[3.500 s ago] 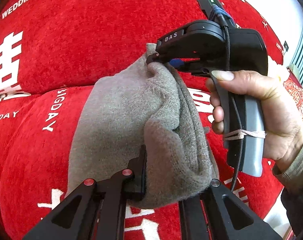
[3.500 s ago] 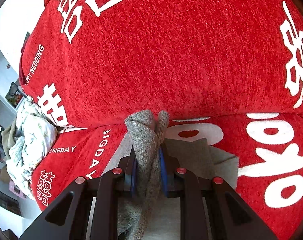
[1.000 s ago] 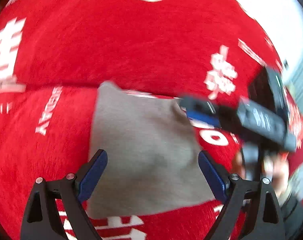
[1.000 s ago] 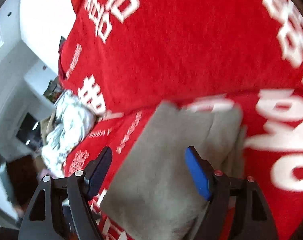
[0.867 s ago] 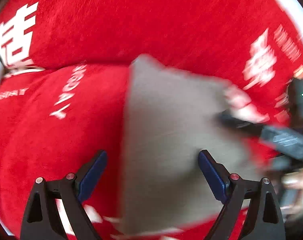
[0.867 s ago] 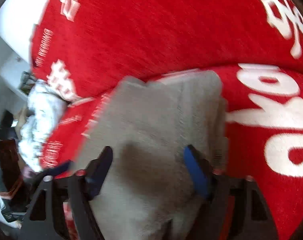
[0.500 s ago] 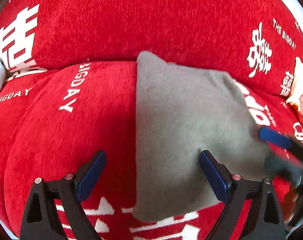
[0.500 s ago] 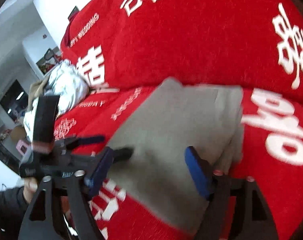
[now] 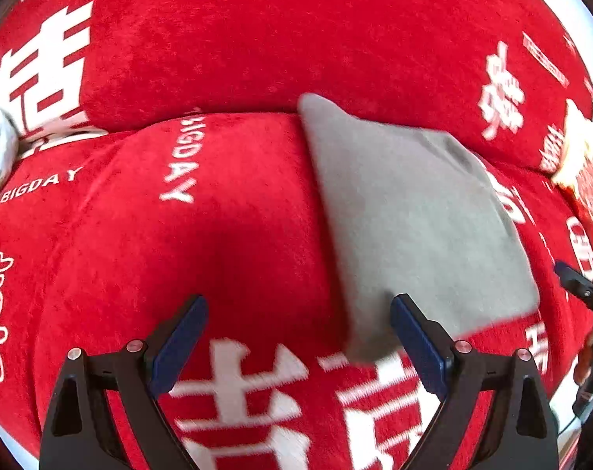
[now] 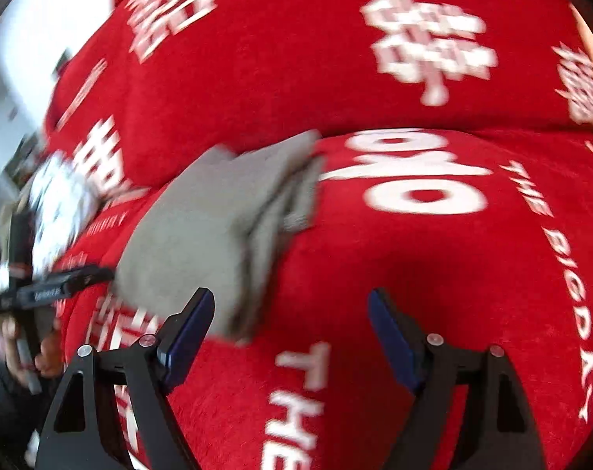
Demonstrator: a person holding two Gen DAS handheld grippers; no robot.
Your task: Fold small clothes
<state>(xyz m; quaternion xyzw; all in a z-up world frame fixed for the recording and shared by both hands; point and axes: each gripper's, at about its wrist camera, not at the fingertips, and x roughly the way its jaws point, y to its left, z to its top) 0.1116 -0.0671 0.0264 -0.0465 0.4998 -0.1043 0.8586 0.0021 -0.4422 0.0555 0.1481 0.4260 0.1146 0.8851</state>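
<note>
Your left gripper (image 9: 296, 342) had its blue-padded jaws spread wide and held nothing, hovering over the plush red sofa cover (image 9: 233, 243) with its bold white lettering. The grey garment (image 9: 410, 211), a soft, matte knit folded into a flat slab with four rough sides, lay ahead of that gripper and to its right, the near corner just past the right pad. Your right gripper (image 10: 290, 333) was equally wide apart and empty. From it, the folded garment (image 10: 214, 219) sat ahead and to the left, its stacked layers showing along the edge nearest the gripper. Further left, a crumpled white patterned cloth (image 10: 57, 199) lay blurred.
</note>
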